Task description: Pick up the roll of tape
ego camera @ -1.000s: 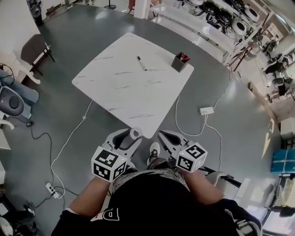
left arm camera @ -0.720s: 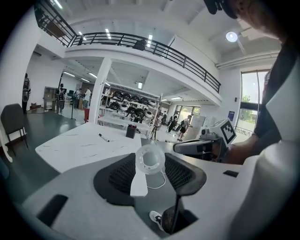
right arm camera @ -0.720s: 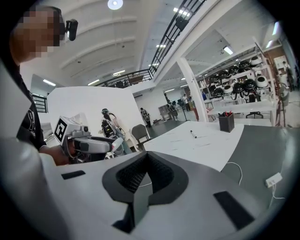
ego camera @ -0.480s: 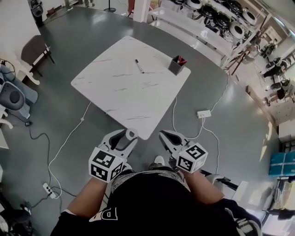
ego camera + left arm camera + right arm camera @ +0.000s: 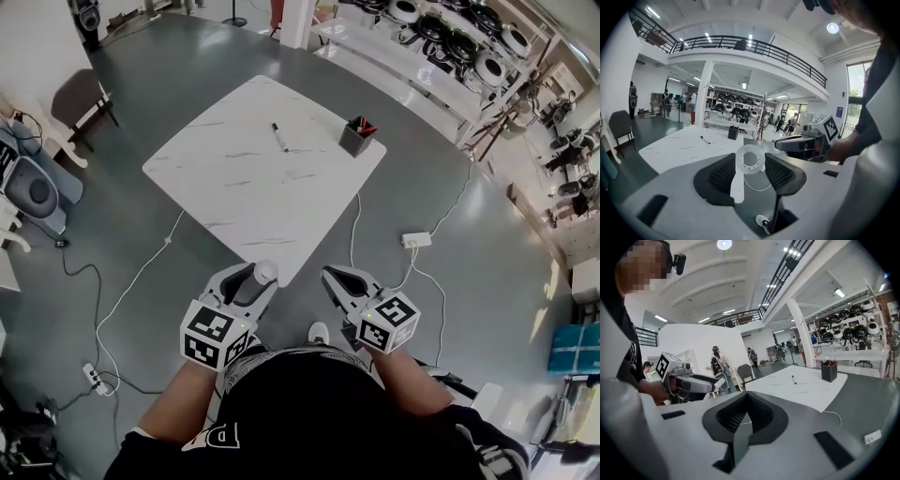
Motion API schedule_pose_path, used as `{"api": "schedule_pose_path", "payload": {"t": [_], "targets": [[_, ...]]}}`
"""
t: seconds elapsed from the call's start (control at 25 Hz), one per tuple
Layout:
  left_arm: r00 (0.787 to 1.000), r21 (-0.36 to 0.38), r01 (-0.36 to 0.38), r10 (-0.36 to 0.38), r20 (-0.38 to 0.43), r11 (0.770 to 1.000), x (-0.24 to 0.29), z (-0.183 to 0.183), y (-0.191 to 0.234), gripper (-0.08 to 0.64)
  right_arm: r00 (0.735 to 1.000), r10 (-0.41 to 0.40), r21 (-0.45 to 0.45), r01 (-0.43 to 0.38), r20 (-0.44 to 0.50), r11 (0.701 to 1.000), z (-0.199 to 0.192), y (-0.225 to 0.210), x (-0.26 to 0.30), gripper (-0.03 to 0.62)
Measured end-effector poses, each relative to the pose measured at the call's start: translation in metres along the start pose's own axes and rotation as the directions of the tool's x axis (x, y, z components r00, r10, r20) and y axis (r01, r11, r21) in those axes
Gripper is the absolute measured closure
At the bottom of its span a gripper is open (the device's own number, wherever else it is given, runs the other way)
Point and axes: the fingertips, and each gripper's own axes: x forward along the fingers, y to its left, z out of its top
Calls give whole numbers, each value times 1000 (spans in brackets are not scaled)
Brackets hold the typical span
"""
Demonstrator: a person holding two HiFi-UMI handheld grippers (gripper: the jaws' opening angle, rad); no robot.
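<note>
A: Left gripper [image 5: 253,278], what's it doing?
B: It's holding the roll of tape [image 5: 266,272] at its jaw tips, hovering over the grey floor [image 5: 487,253] just off the near corner of the white table [image 5: 216,187].
A: Right gripper [image 5: 333,278]?
B: It's hanging beside the left one, apart from it, pointing forward.
A: Tabletop?
B: A marker [image 5: 278,137] is lying toward the far side. A dark pen holder [image 5: 357,138] is standing near the far right edge.
A: Floor?
B: A power strip [image 5: 416,240] is lying right of the table. A shoe [image 5: 318,332] is showing between the grippers.

The holder's [image 5: 357,138] contents are too small to tell; the bottom edge cuts off the person's arms [image 5: 169,424].
</note>
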Motion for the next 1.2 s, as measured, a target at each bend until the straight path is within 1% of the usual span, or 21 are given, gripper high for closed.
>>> {"api": "schedule_pose_path", "payload": {"t": [0.16,0.44,0.72,0.92,1.2], "targets": [[1000,-7,14,-14,-13,1000,12,1,-15,357,1000,9,13,-9,-5,1000,0,-10,-7,588],[1000,12,-4,4,-23,1000,16,1,-26,357,1000,22,24,-22,-4,999,-7,-15,-14,588],[999,17,-14,14,-37,1000,19,-4,-28,357,1000,26,37,-26,3,999,-10,-19,-14,588],[999,22,-7,8,-41,1000,20,1,-29,357,1000,14,33,-14,0,999,-5,-21,-13,588],[999,33,0,2,-51,999,23,-6,-30,357,1000,12,32,-11,-10,999,-10,-22,-13,588]]}}
